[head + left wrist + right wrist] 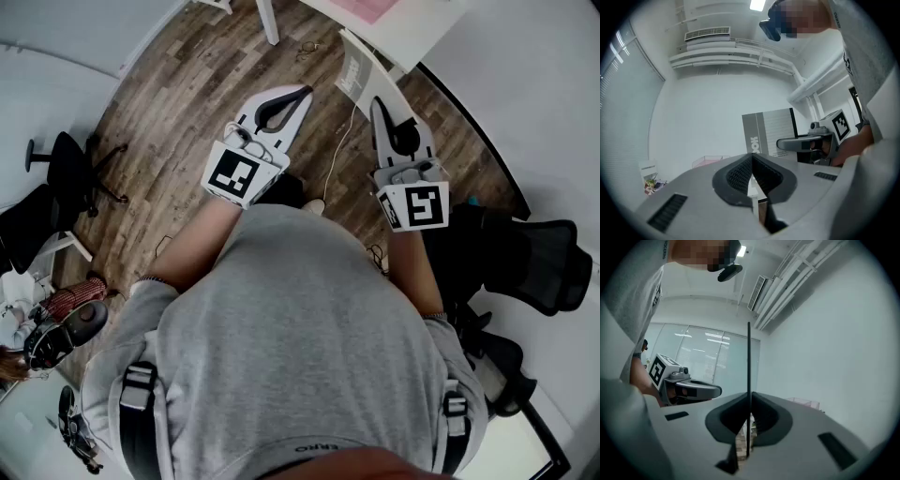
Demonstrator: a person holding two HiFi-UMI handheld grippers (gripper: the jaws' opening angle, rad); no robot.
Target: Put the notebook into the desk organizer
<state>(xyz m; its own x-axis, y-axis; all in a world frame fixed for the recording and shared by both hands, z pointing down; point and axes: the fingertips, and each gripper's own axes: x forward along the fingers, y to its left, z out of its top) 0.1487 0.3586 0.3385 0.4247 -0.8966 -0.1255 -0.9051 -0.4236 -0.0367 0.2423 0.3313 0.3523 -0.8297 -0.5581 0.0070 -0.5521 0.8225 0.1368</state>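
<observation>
Two tongs shut | right tongs (749, 397) clamp notebook (749, 357) edge-on, its length running straight ahead | left tongs (751, 159) empty | organizer (802, 402), likely, ahead-right of notebook tip

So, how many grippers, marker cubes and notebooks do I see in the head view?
Grippers: 2 (left gripper, right gripper)
Marker cubes: 2
Notebook: 1
Total: 5

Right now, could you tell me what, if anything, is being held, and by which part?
The right gripper pinches the thin grey-and-white notebook by one edge; the left gripper is shut and empty.
</observation>
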